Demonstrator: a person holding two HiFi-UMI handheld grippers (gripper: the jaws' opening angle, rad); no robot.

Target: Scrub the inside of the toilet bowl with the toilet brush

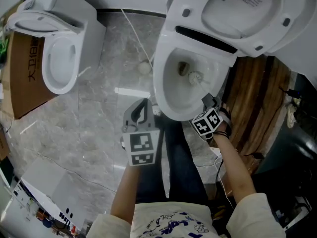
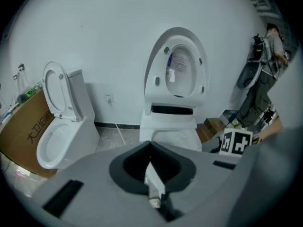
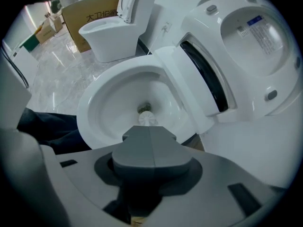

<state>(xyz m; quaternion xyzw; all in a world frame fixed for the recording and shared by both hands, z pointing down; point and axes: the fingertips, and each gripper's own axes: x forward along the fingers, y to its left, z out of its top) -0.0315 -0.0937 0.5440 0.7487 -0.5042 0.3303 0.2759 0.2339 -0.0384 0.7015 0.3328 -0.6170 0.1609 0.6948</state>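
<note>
Grey, lower centre of head view: logged left gripper (image 1: 146, 103) with jaws pressed together on nothing, over marble floor tiles (image 1: 89, 133) just left of the toilet bowl (image 1: 159, 86). Right of it, noted right gripper (image 1: 207, 99) clamped tight on the handle of the toilet brush (image 1: 194, 77) at the bowl's near rim, white bristle head down inside the bowl beside the drain. Farther, upper right, recorded raised lid (image 1: 247, 9); upper left, second toilet (image 1: 59, 58), lid also up, beside a brown cardboard box (image 1: 25, 73).
</note>
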